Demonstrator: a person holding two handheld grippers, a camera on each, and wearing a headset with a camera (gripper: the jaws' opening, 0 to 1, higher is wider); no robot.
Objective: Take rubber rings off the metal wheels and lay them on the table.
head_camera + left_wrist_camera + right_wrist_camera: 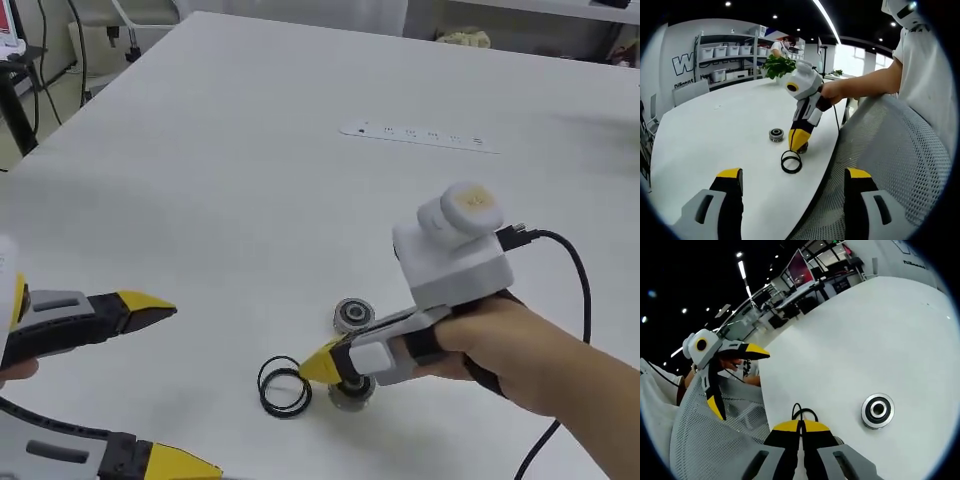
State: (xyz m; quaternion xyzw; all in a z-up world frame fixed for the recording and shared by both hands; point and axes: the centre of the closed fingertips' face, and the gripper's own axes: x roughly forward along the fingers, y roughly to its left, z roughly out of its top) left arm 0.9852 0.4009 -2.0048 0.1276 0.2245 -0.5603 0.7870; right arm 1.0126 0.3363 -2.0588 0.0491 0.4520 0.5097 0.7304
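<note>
We see the white table (250, 130) running broad and bare toward its far side, where a power strip (418, 135) lies flat, well apart from the work, so open room lies ahead and to the left of the parts. In the left gripper view the near edge curves close past the parts, with a mesh chair (890, 165) just beyond it, so room is tight on that side. The right gripper (322, 365), held in a hand (520, 355), reaches in low from the right with its yellow jaws pressed together. The rubber rings (283, 386) lie as overlapping black loops flat on the table, right at those tips. From the right gripper view, where a loop pokes up just behind the closed tips, we cannot tell whether any rubber is caught between them or merely touches them. One metal wheel (353, 314) stands free on the table just beyond the right gripper, apart from the rings. A second wheel (352, 392) sits partly hidden under the right gripper's jaws, just beside the rings. The left gripper (197, 390) hangs at the near left, jaws spread wide and holding nothing, well apart from the rings and both wheels, with bare tabletop between.
</note>
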